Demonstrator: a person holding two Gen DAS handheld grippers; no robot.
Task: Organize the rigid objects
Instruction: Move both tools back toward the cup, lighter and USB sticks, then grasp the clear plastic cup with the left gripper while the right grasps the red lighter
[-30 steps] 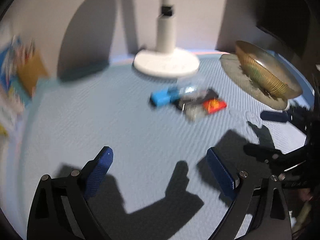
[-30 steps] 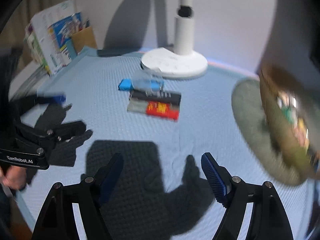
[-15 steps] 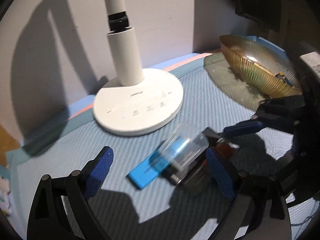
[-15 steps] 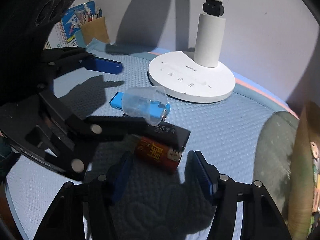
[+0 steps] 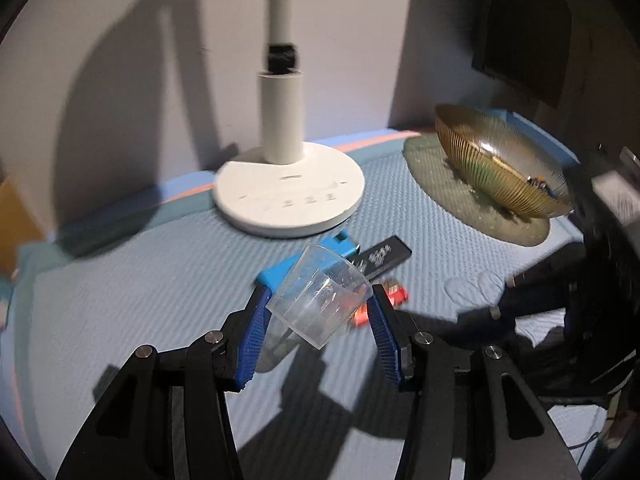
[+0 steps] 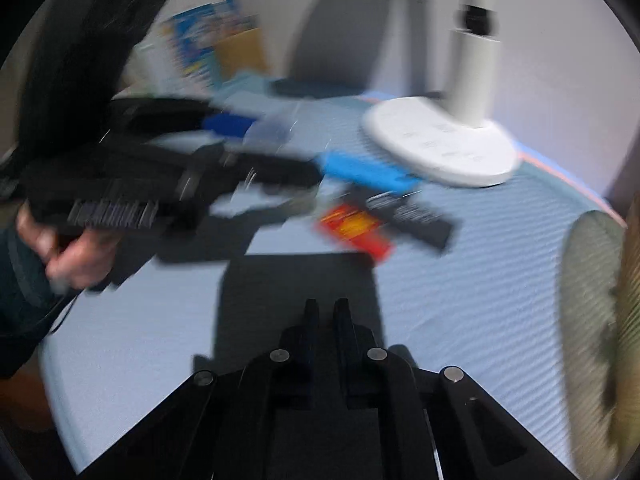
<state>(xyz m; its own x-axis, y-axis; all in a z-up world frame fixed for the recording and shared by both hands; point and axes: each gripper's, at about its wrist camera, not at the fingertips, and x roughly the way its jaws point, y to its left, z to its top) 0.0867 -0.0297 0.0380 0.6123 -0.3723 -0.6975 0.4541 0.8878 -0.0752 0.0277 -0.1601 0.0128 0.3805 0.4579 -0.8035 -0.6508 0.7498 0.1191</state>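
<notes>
- Centrally in the left wrist view, the left gripper (image 5: 318,308) pinches a clear plastic cup (image 5: 318,300), tilted on its side between the blue pads.
- Behind it lie a blue block (image 5: 280,272), black box (image 5: 384,258) and red pack (image 5: 394,294) on the blue mat (image 5: 120,300).
- Right gripper (image 6: 326,312) sits pressed together, empty, at lower centre of its view.
- Amber ribbed bowl (image 5: 496,164) sits upper right; white lamp base (image 5: 288,200) upper centre.

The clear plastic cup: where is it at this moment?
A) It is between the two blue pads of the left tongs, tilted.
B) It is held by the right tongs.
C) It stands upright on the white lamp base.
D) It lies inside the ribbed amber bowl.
A: in the left wrist view the clear plastic cup sits tilted between the blue pads of the left tongs, above the blue mat.
</notes>
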